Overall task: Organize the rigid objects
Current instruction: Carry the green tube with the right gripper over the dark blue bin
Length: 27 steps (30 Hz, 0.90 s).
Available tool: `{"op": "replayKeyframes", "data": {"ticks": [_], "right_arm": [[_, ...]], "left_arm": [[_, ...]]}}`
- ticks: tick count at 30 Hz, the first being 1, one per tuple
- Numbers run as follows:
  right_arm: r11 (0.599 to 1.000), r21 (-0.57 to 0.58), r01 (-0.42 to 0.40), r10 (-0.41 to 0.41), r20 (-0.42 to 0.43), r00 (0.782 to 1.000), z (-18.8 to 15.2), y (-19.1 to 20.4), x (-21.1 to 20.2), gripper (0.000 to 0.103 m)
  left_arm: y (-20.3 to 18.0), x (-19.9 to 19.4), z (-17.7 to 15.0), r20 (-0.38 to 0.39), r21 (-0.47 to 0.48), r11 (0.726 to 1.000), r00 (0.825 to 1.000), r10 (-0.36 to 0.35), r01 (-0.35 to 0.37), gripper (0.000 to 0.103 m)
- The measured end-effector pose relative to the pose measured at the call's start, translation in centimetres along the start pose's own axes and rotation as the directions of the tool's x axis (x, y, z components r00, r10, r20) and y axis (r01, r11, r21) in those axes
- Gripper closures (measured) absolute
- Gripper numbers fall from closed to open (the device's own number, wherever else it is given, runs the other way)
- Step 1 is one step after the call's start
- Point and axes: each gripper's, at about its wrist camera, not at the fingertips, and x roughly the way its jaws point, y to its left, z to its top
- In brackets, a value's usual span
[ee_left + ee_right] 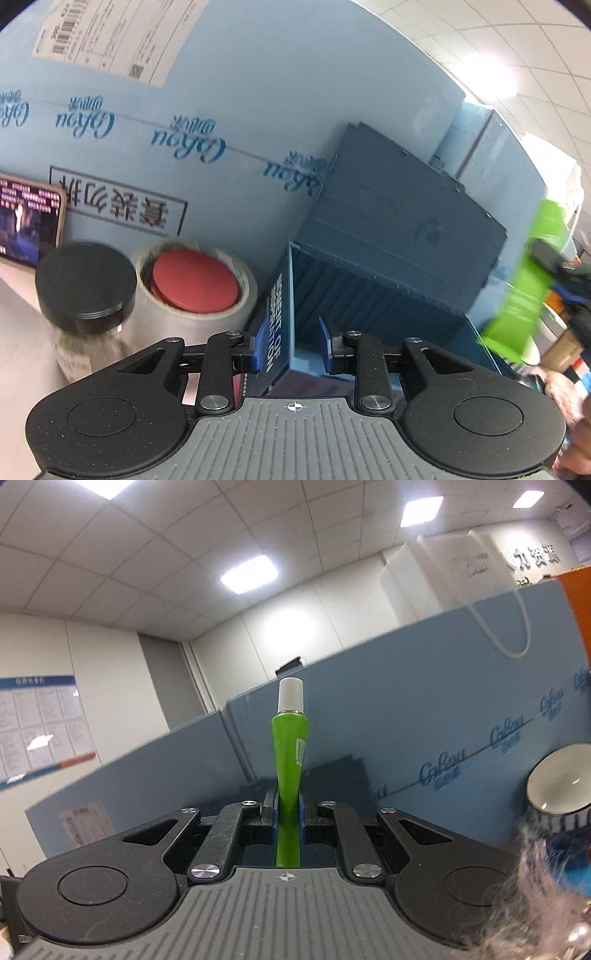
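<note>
A: What is seen in the left wrist view?

B: The left gripper (291, 347) is shown low in the frame, its blue pads clamped on the front wall of a dark blue box (280, 332); white lettering is printed on that wall. The box's hinged lid (399, 221) is raised at centre right. A black-lidded jar (85, 288) and a roll of tape (195, 291) are found at lower left, just beside each other, with a red disc (195, 280) lying inside the roll. A phone (29, 218) is propped at the left edge against a large light blue carton (221, 92).

A: And the tube?

B: In the right wrist view a green tube (290, 746) with a white cap is held upright at centre, pinched at its flat lower end by the right gripper (288, 812). In the left view it is smeared into a green blur at the right edge, possibly above the box's far side; that cannot be told for certain.
</note>
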Motion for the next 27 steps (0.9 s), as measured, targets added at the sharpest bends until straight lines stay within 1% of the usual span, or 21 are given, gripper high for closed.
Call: {"op": "replayKeyframes", "data": {"ticks": [3,5,7,9,12,13,14,15,16,19,21,22,23,26,27], "right_arm": [[0.997,-0.071,0.025,-0.028,-0.032,0.999,-1.6,0.9,1.3,0.093],[0.992,-0.124,0.033,-0.041,-0.06,0.997,-2.2,1.3,1.9,0.093],[0.986,-0.16,0.047,-0.062,-0.087,0.994,-2.6,1.3,2.4,0.093],[0.971,-0.224,0.08,-0.104,-0.099,0.99,-3.4,1.8,2.2,0.093],[0.925,-0.358,0.131,-0.177,-0.099,0.979,-3.9,2.5,2.2,0.093],[0.901,-0.409,0.142,-0.198,-0.098,0.975,-4.0,2.8,2.3,0.093],[0.874,-0.463,0.151,-0.217,-0.095,0.971,-4.3,3.0,2.4,0.093],[0.849,-0.507,0.152,-0.233,-0.1,0.967,-4.4,3.2,2.5,0.093],[0.832,-0.536,0.14,-0.239,-0.12,0.963,-4.5,3.3,2.7,0.093],[0.835,-0.544,0.082,-0.226,-0.205,0.952,-4.5,3.0,3.4,0.093],[0.83,-0.556,0.047,-0.222,-0.25,0.942,-4.9,3.0,3.9,0.093],[0.827,-0.561,0.027,-0.217,-0.274,0.937,-5.1,3.1,4.0,0.093],[0.826,-0.564,0.004,-0.209,-0.3,0.931,-5.2,3.2,4.2,0.093],[0.817,-0.575,-0.036,-0.215,-0.363,0.907,-5.5,3.4,5.1,0.093],[0.824,-0.565,-0.044,-0.214,-0.383,0.898,-5.4,3.4,5.4,0.092]], "left_arm": [[0.1,-0.7,-0.1,-0.044,-0.021,0.999,0.998,-0.042,0.041,0.076],[0.3,-0.9,0.0,-0.06,-0.034,0.997,0.996,-0.066,0.064,0.076],[0.5,-1.1,0.1,-0.045,-0.045,0.996,0.996,-0.081,0.079,0.076],[0.3,-1.3,0.2,-0.033,-0.052,0.995,0.995,-0.09,0.088,0.074],[0.3,-2.1,0.6,-0.006,-0.055,0.994,0.996,-0.094,0.094,0.072],[0.4,-2.3,0.7,0.002,-0.061,0.994,0.995,-0.096,0.096,0.066],[0.5,-2.6,0.8,0.012,-0.067,0.993,0.995,-0.099,0.1,0.058],[0.5,-2.6,0.9,0.018,-0.069,0.992,0.994,-0.105,0.106,0.054],[0.5,-2.6,1.0,0.021,-0.071,0.991,0.994,-0.11,0.112,0.052],[0.6,-2.6,1.3,0.022,-0.073,0.989,0.992,-0.126,0.127,0.051],[0.6,-2.6,1.3,0.025,-0.076,0.988,0.991,-0.134,0.136,0.046],[0.7,-2.6,1.4,0.028,-0.078,0.987,0.99,-0.14,0.142,0.041],[0.7,-2.7,1.5,0.03,-0.081,0.986,0.989,-0.145,0.147,0.039],[0.8,-2.7,1.6,0.031,-0.087,0.984,0.988,-0.152,0.154,0.039],[0.9,-2.7,1.6,0.029,-0.09,0.984,0.988,-0.154,0.156,0.039]]}}
